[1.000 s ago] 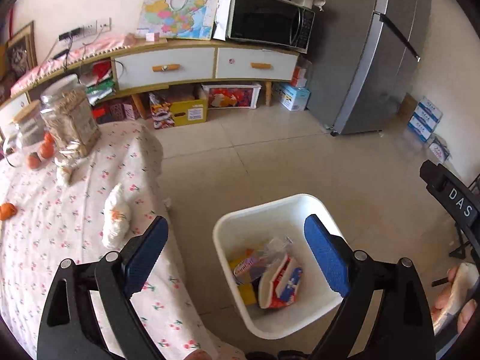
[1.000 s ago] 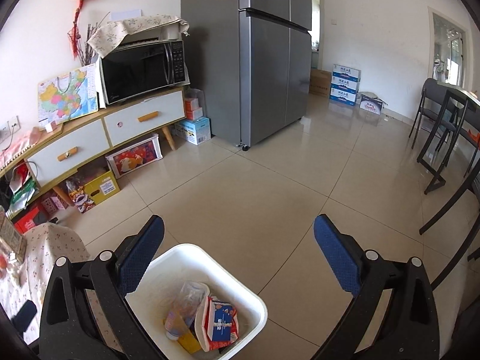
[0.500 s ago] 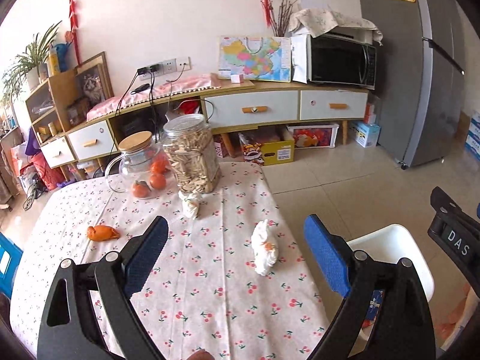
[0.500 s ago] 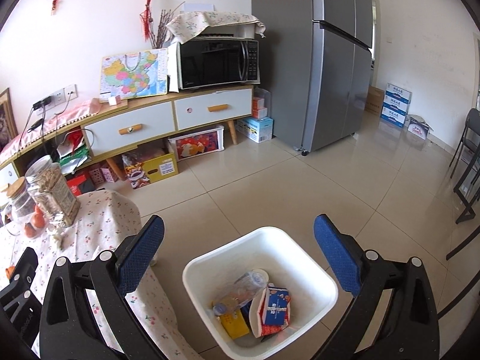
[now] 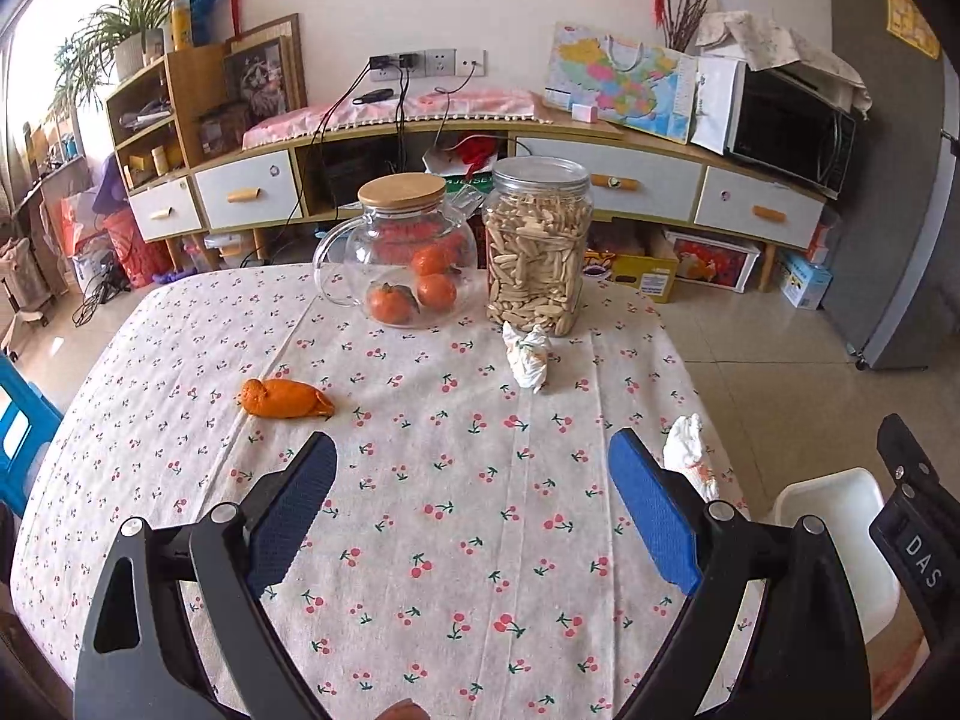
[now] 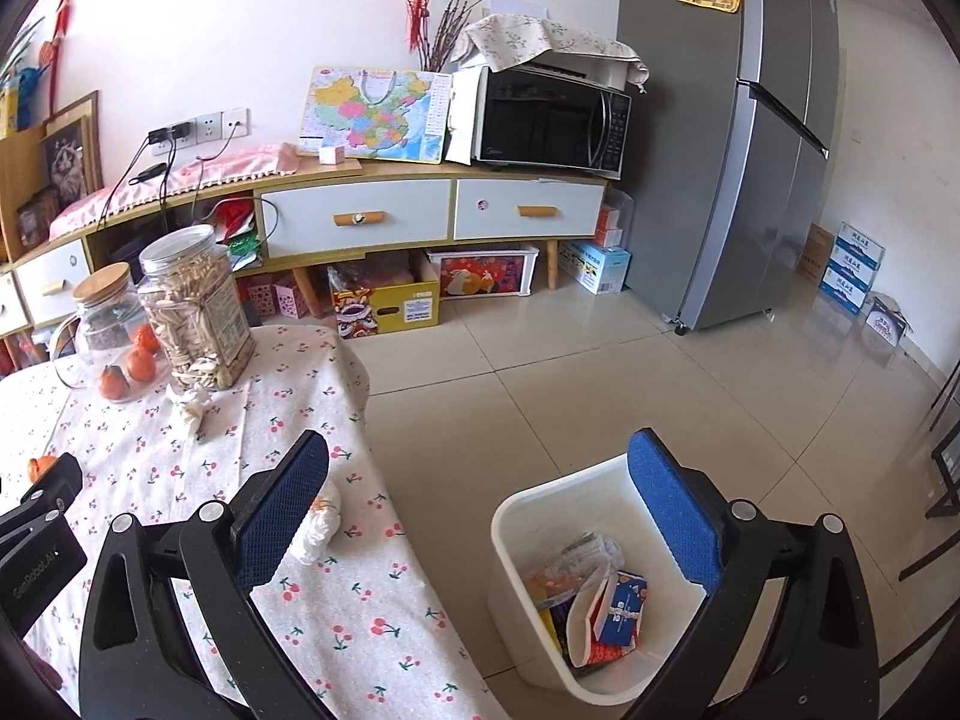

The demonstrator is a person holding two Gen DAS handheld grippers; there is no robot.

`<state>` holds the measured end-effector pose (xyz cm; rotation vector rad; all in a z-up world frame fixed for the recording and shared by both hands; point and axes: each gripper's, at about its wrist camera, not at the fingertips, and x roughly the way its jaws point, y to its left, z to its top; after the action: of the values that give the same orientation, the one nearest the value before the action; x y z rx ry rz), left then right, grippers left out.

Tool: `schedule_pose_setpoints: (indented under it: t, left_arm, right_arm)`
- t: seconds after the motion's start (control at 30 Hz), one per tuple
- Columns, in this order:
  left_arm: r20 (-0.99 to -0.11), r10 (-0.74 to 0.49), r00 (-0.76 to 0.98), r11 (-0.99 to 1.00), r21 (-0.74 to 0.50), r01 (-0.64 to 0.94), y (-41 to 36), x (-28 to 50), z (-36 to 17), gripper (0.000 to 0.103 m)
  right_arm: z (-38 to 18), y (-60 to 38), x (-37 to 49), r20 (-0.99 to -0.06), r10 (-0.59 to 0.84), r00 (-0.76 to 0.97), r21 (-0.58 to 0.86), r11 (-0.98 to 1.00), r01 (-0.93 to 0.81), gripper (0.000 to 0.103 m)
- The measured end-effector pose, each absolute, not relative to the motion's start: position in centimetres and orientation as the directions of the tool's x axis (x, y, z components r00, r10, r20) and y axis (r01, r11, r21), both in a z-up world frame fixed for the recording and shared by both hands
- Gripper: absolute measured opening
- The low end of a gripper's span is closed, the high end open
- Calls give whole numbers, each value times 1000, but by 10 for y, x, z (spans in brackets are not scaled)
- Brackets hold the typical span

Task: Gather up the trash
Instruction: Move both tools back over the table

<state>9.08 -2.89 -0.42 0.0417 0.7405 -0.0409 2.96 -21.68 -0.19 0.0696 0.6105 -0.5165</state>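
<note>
My left gripper [image 5: 474, 510] is open and empty above the cherry-print tablecloth [image 5: 468, 540]. On the cloth lie an orange peel [image 5: 285, 399], a crumpled tissue [image 5: 528, 354] by the jars, and a second crumpled tissue [image 5: 690, 453] at the right edge. My right gripper [image 6: 480, 516] is open and empty over the table edge and the white trash bin [image 6: 528, 516], which holds wrappers and a carton [image 6: 621, 609]. The second tissue [image 6: 318, 525] sits just by the right gripper's left finger. The bin's rim also shows in the left wrist view [image 5: 834, 498].
A glass pot with oranges [image 5: 408, 258] and a plastic snack jar [image 5: 537, 246] stand at the table's far side. A low cabinet [image 6: 420, 210] with a microwave [image 6: 552, 117] and a grey fridge [image 6: 738, 132] line the wall. Tiled floor [image 6: 600, 372] lies beyond the bin.
Both grippers swung left from the bin toward the table. The left view now faces the tabletop and its trash; the right view now shows the table edge beside the bin. Both stayed open.
</note>
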Motion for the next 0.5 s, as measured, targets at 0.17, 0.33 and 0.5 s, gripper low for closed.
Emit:
schedule_pose_setpoints:
  t: [0.17, 0.33, 0.5]
  left_arm:
    - [-680, 4, 733, 1000, 25, 17, -7, 98, -6, 89]
    - [-691, 22, 723, 1000, 23, -9, 12, 106, -9, 89]
    - [-699, 44, 713, 999, 23, -40, 27, 116, -11, 89]
  right_arm:
    - [-6, -197, 44, -569, -425, 704, -98, 885, 454, 96]
    - [-20, -191, 65, -608, -410, 680, -109, 891, 440, 96]
    - [-44, -191, 91, -675, -394, 624, -113, 891, 440, 96]
